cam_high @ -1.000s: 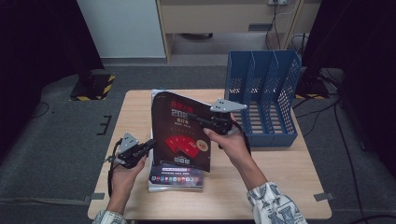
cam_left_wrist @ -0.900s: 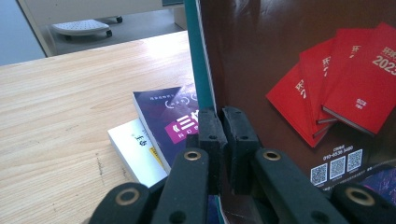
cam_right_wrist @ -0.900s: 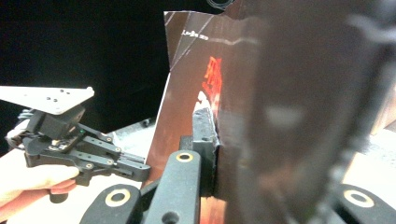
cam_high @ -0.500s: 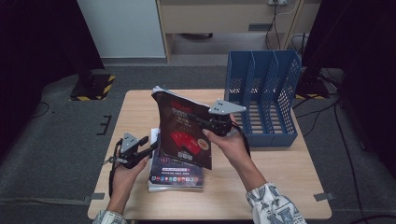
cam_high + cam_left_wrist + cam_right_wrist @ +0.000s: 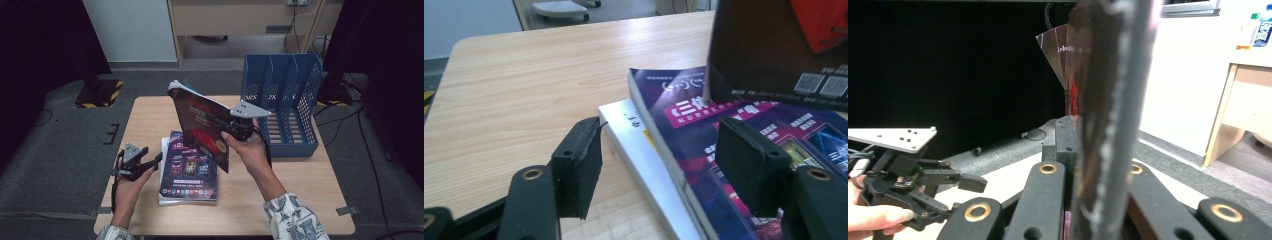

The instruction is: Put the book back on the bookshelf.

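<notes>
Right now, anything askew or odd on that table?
Only small things. The stack's purple-covered book sits skewed on the white book beneath, whose edge juts out. The right gripper holds the dark red book tilted in the air, pages fanning. No damage.

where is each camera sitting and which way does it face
High view: above the person's side, facing forward and down on the table; both forearms, left gripper, right gripper holding the red book.
Left gripper view: rides the left gripper, facing along its open jaws at the stacked books.
Right gripper view: rides the right gripper, jaws clamping the red book's edge.
Shared: both gripper views show the red book.
</notes>
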